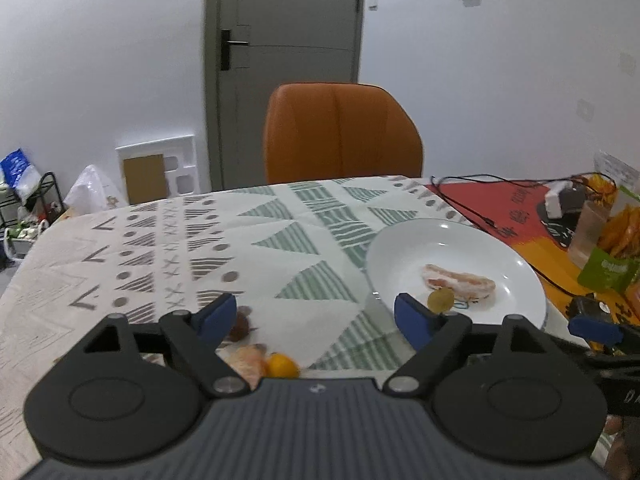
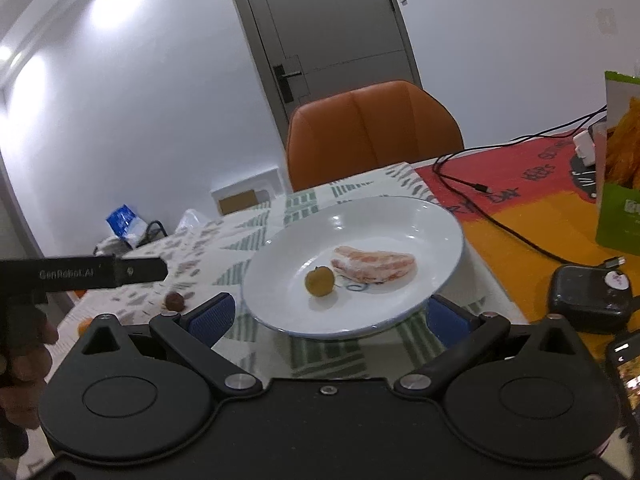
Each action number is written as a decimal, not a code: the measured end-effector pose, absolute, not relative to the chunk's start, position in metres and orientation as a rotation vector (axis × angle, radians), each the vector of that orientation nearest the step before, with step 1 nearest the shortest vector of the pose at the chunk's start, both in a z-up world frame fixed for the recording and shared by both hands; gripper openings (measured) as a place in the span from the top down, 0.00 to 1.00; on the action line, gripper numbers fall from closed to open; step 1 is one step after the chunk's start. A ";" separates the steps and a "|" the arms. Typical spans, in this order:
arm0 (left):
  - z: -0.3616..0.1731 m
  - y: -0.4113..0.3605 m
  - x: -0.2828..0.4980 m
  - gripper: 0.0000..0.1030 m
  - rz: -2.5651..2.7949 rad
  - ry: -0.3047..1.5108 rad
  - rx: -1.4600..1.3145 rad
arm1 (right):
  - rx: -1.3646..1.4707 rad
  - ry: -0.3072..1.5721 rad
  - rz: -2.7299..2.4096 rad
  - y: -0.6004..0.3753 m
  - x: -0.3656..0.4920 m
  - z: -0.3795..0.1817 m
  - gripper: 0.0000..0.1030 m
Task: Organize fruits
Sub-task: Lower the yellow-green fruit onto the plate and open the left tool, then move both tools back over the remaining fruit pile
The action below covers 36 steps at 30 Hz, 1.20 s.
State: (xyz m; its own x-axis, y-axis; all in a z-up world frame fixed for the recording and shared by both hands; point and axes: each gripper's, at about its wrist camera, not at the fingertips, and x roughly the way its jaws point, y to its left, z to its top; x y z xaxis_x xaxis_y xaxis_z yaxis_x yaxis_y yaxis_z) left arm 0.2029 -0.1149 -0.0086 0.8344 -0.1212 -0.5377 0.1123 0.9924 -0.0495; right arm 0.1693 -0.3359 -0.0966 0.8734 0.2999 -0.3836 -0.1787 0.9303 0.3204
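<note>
Two fruits are lying on the plate (image 2: 440, 216): a pomelo piece (image 2: 374, 263) and a small yellow fruit (image 2: 319, 281). What are probably three more are being left on the tablecloth (image 1: 280, 240). Both the left gripper (image 1: 316, 316) and the right gripper (image 2: 330, 316) are being held with jaws apart, empty.

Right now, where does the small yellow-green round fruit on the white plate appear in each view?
Left wrist view: the small yellow-green fruit is at lower right, on the near part of the white plate, just above the right blue fingertip.
Right wrist view: the same fruit is at the centre, on the plate, left of the pomelo segment.
Shared landmark: the pomelo segment beside it; the orange chair is behind.
</note>
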 end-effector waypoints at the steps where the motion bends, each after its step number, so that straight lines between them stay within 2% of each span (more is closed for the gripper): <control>1: -0.008 -0.111 0.201 0.18 -0.118 0.568 -0.021 | 0.288 0.436 0.257 -0.334 0.168 -0.096 0.00; 14: -0.002 -0.062 0.170 0.18 -0.049 0.538 -0.067 | 0.223 0.395 0.314 -0.299 0.157 -0.083 0.00; 19: -0.003 -0.050 0.158 0.06 -0.023 0.530 -0.057 | 0.185 0.383 0.351 -0.283 0.150 -0.078 0.00; 36: -0.007 0.006 0.124 0.03 0.018 0.539 -0.151 | 0.145 0.430 0.407 -0.243 0.139 -0.077 0.00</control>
